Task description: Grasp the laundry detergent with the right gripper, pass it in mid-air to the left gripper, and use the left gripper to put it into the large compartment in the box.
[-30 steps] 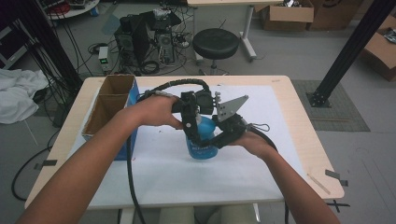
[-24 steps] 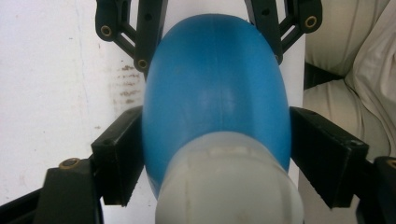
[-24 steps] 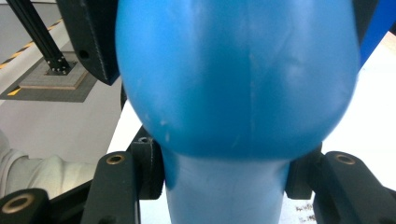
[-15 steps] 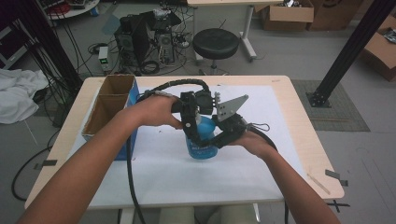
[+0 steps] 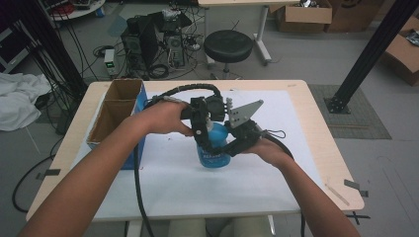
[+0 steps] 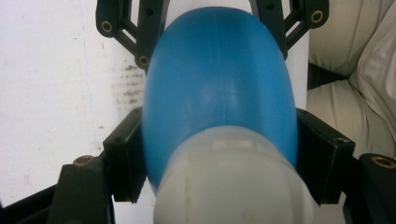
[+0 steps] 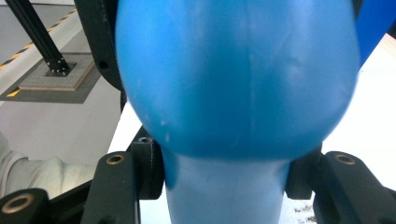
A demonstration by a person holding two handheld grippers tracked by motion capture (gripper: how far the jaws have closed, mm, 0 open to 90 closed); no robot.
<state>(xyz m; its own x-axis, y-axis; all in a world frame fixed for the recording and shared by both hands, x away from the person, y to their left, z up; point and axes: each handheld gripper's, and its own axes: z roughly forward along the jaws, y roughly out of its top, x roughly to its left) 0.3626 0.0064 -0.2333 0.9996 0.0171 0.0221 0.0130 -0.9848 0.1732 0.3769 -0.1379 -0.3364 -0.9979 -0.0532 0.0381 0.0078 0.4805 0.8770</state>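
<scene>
Blue bottle (image 5: pixel 213 148) label blurred, top hidden.

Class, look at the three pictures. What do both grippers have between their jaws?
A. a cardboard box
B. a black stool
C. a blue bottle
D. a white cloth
C: the blue bottle stands on the table with the left gripper at its upper part and the right gripper at its body; both gripper views show blue plastic between black jaws.
</scene>
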